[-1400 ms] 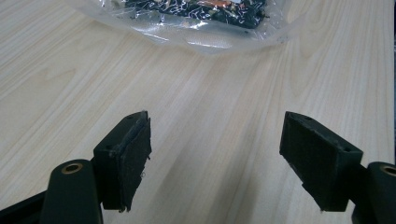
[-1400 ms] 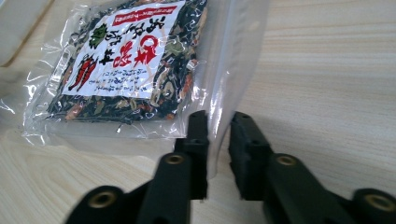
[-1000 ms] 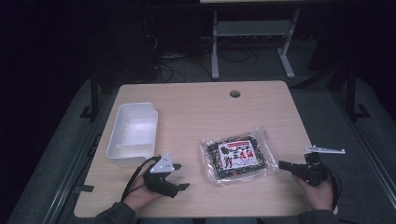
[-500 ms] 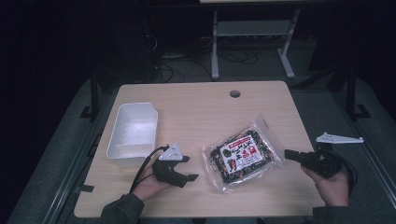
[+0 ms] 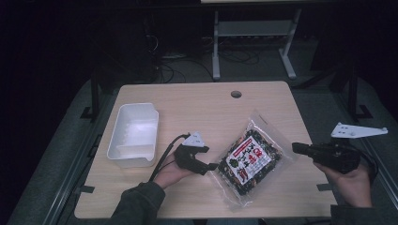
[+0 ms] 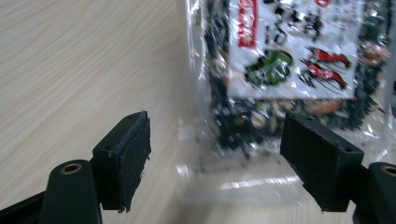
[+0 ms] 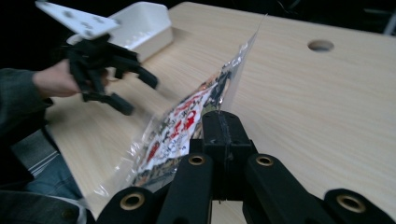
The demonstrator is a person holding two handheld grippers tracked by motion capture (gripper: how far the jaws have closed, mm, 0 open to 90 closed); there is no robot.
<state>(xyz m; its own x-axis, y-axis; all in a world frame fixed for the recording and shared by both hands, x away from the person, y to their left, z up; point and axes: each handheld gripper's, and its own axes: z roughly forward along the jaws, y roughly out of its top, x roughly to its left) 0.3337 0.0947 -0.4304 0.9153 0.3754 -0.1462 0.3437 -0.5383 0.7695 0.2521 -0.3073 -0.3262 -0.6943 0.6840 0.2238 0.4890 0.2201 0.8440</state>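
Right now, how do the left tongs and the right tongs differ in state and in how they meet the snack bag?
The left tongs stand wide open; the right tongs are shut on the snack bag. The left tongs straddle the bag's clear bottom edge without visibly touching it; the right tongs pinch its side edge and lift that side off the table. Both are black, hand-held and aimed at the same bag.

Right claw apparently pinches snack bag edge.
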